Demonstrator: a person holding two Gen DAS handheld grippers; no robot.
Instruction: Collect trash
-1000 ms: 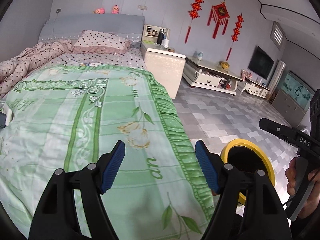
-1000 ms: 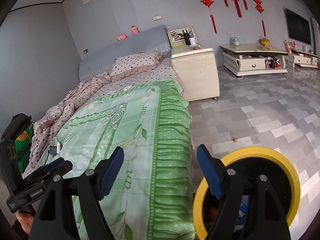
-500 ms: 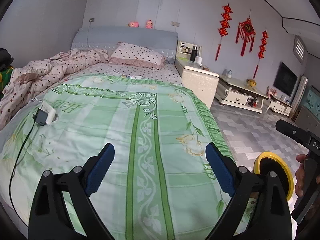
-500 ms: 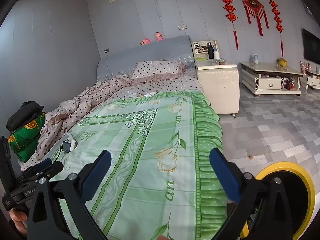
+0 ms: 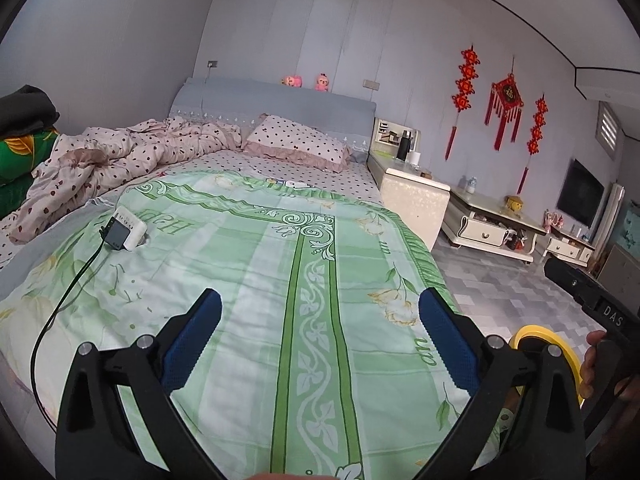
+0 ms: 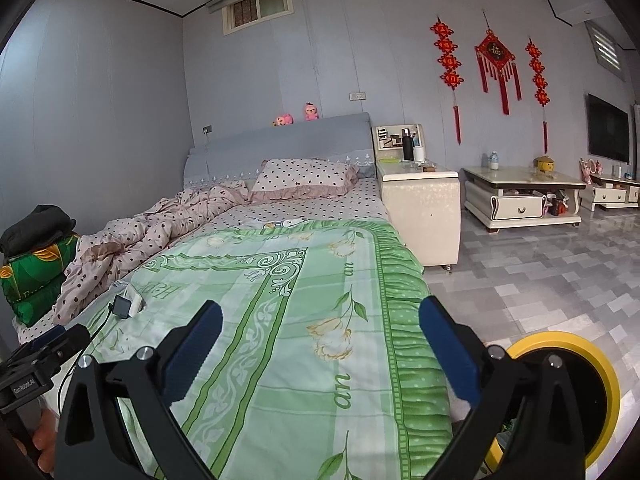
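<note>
With both the left gripper (image 5: 320,330) and right gripper (image 6: 320,330) just opened wide and empty, I'd sweep the green quilt (image 5: 248,280) slowly from the yellow-rimmed bin (image 6: 560,396), since no trash is clearly visible.

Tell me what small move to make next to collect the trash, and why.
Probably reach the right tool forward toward the small white scraps at the far edge of the green quilt. It and the left tool have just been opening, nothing between their jaws, and the yellow-rimmed bin stands close by.
</note>
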